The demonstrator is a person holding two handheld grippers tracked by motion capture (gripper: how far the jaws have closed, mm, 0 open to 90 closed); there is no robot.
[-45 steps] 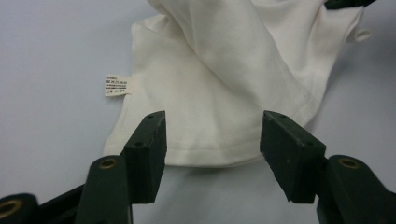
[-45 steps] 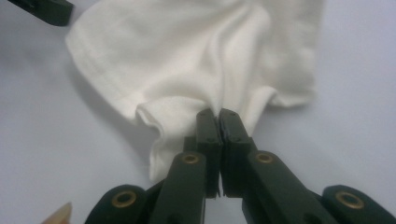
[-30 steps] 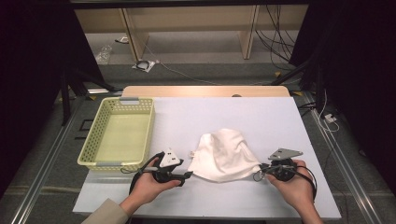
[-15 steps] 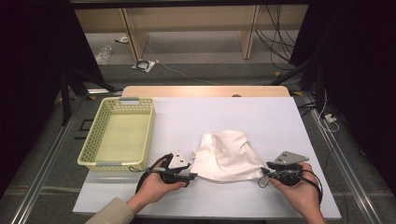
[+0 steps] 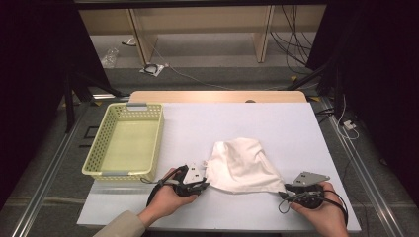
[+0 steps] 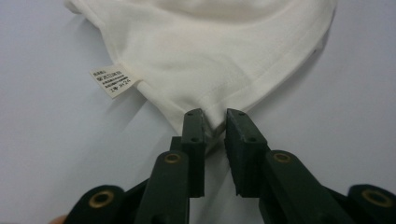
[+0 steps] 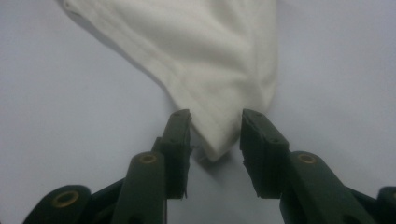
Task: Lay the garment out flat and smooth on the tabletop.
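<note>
A white cloth lies bunched on the white table, near the front edge. My left gripper is at its left corner. In the left gripper view the jaws have just been closing, and the left gripper now pinches the hemmed corner of the cloth; a small label hangs off the cloth's edge. My right gripper is at the right corner. Its jaws have just been opening: the right gripper stands apart around the cloth's tip, with neither pad touching it.
A pale yellow perforated basket, with nothing in it, stands at the table's left side. Bare white tabletop stretches behind the cloth. Beyond the table's far edge are shelving legs and cables on the floor.
The left jaws have closed on the cloth's left corner. The right hand has drifted to the right and its jaws have let go of the right corner. The cloth lies flatter and more stretched.
</note>
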